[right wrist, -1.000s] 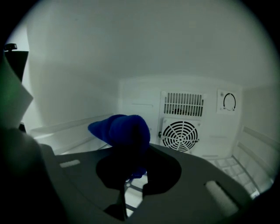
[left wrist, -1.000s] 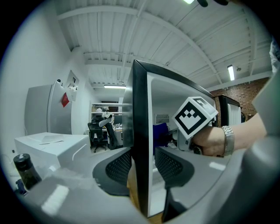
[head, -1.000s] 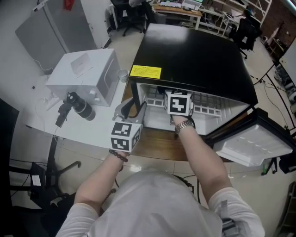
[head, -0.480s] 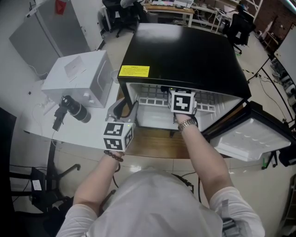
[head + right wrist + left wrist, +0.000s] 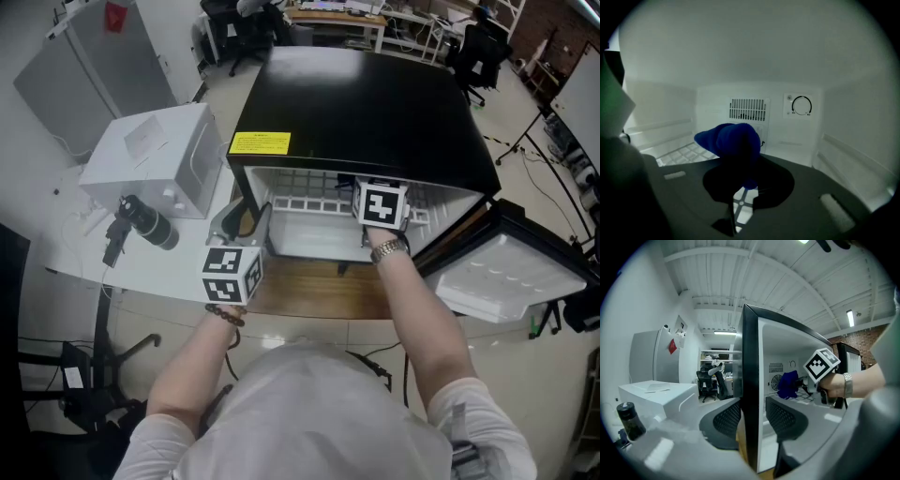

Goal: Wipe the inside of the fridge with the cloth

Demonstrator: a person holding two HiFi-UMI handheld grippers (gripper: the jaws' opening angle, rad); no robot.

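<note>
A black mini fridge (image 5: 366,103) stands open on the table, its inside white. My right gripper (image 5: 743,180) reaches into it, shut on a bunched blue cloth (image 5: 731,140). The cloth hangs just above the wire shelf (image 5: 686,152), in front of the back wall's vent (image 5: 747,110). The left gripper view shows the same cloth (image 5: 788,384) ahead of the right marker cube (image 5: 821,365). My left gripper (image 5: 752,420) straddles the front edge of the fridge's left side wall (image 5: 750,380), one pad on each face. The head view shows this left gripper (image 5: 246,217) at the fridge's left front corner.
The fridge door (image 5: 511,281) hangs open at the right. A white box-shaped appliance (image 5: 150,155) and a black bottle (image 5: 145,223) stand on the white tabletop to the left. A thermostat dial (image 5: 802,106) sits on the back wall. Wooden table surface (image 5: 319,291) lies in front.
My right gripper has carried the cloth to the right inside the fridge. The left gripper has stayed on the side wall.
</note>
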